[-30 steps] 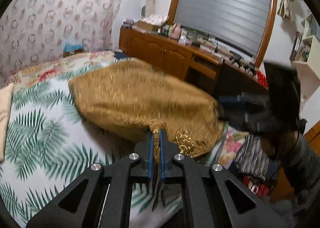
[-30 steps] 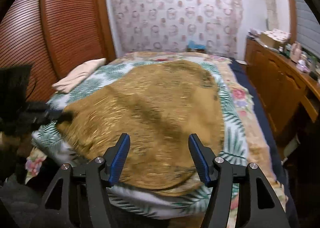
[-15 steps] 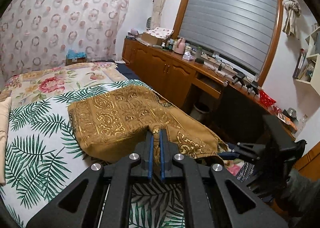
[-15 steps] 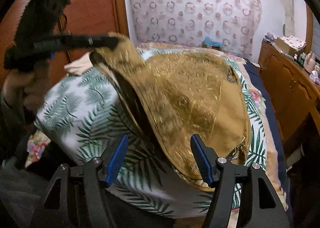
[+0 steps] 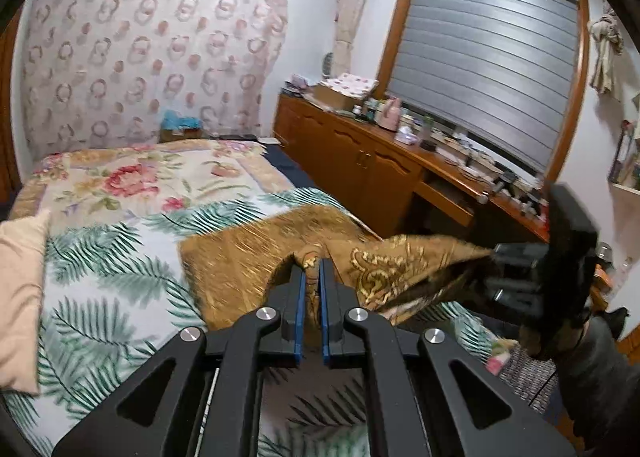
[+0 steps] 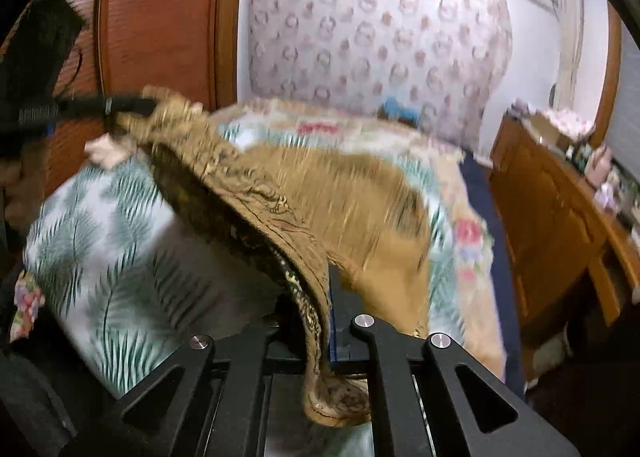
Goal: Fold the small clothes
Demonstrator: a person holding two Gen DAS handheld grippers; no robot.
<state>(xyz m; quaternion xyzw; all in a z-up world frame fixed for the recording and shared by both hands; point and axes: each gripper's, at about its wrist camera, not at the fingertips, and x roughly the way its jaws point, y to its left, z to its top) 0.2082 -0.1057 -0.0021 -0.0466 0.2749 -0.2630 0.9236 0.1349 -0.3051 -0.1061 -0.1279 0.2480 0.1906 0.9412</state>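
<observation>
A: Cloth first: where is it?

B: The gold brocade garment [image 5: 248, 261] is half lifted off the bed [image 5: 104, 257]. The left gripper [image 5: 313, 269] has its blue pads pressed together on a bunched bit of the hem, and the fabric stretches from there to the right gripper [image 5: 516, 277], which pinches the other end at the foot of the bed.

A: Does the right wrist view confirm that second grip?

B: Yes. There the embroidered edge [image 6: 280, 233] runs straight down between the right gripper [image 6: 316, 321] fingers and curls out below them; the pads are closed on it, though the cloth hides most of them. Up at the left, the left gripper [image 6: 132, 105] shows as a dark bar holding the far corner against the wooden wardrobe [image 6: 160, 17].

A: Anything only one camera catches?

B: The left wrist view alone shows the window blind [image 5: 480, 61] and the long wooden dresser [image 5: 360, 161] crowded with bottles and boxes, plus a beige pillow [image 5: 20, 289] at the left edge. The right wrist view is motion-blurred, but it shows the garment's rear part lying on the palm-leaf sheet [image 6: 100, 225].

A: Any containers?

B: A cardboard box [image 5: 336, 97] on the dresser; its contents cannot be made out.
</observation>
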